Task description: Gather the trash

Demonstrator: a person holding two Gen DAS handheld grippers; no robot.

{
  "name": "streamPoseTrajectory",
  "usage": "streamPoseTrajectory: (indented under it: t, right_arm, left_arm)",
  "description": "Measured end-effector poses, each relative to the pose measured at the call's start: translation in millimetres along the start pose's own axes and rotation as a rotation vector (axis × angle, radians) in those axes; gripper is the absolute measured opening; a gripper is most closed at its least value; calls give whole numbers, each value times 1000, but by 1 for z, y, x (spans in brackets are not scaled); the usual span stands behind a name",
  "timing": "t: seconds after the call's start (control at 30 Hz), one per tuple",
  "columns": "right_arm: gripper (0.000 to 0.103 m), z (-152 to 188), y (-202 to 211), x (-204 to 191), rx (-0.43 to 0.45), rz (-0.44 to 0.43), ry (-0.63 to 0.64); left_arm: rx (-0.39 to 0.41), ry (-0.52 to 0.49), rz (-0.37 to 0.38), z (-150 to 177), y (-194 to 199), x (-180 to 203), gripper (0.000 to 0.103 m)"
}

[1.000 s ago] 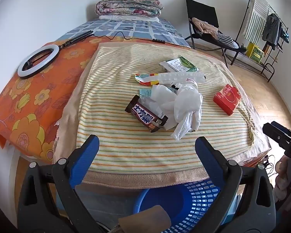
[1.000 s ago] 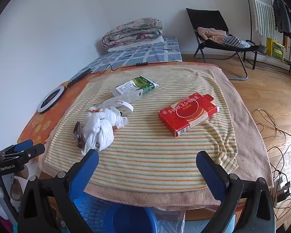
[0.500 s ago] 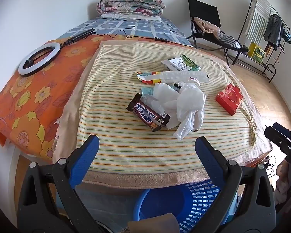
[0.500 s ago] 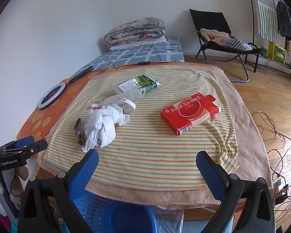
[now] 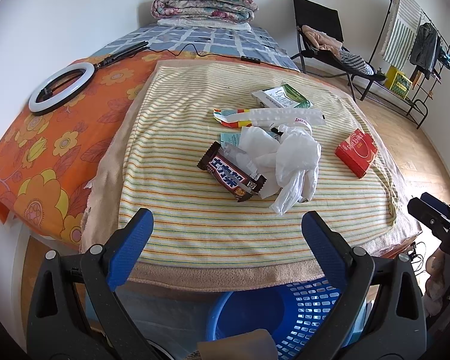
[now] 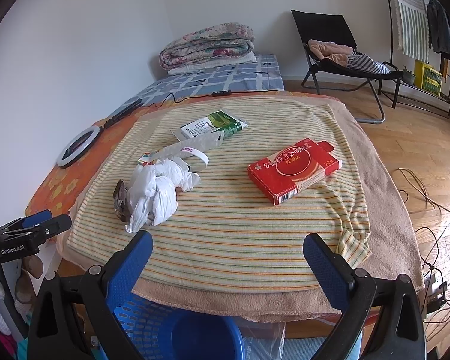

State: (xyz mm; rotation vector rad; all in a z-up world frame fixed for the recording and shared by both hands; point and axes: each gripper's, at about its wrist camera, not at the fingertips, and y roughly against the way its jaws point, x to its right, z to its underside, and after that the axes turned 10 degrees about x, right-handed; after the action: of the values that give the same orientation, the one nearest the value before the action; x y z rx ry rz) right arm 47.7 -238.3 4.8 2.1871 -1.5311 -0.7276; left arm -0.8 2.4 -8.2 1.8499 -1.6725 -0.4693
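Note:
Trash lies on a striped cloth [image 5: 195, 219] over a bed. A brown candy bar wrapper [image 5: 231, 177], a crumpled white plastic bag [image 5: 297, 162], a long white and colourful wrapper [image 5: 267, 117], a green and white pack [image 5: 280, 97] and a red box [image 5: 357, 151] show in the left wrist view. The right wrist view shows the bag [image 6: 156, 192], the red box [image 6: 294, 169] and the green pack [image 6: 213, 124]. My left gripper [image 5: 226, 225] and right gripper [image 6: 228, 250] are both open and empty, short of the bed's near edge. A blue basket [image 5: 303, 309] [image 6: 165, 327] stands below.
A ring light [image 5: 61, 88] lies on the orange flowered sheet at the left. A folded quilt [image 5: 204, 3] sits at the far end of the bed. A black chair [image 6: 339, 60] with clothes and a clothes rack [image 5: 414, 45] stand on the wood floor at the right.
Both grippers have drifted slightly; the bed and trash sit a little lower and nearer in the views. Nothing on the cloth has moved. Both jaws stay open.

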Motion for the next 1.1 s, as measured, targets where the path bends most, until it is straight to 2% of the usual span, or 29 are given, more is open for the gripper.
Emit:
streamPoseTrajectory:
  t: [0.43,0.67,1.1]
  right_arm:
    - [102,0,-1,2,-5,8,-14]
    - [102,-2,3,6,23,53,-20]
    - [101,-1,1,8,11,25,-37]
  left_arm:
    - [-4,2,2,-1,0,-1,101]
    - [-3,2,1,-1,0,0,101]
    - [-3,2,-1,2,-4,-2,101]
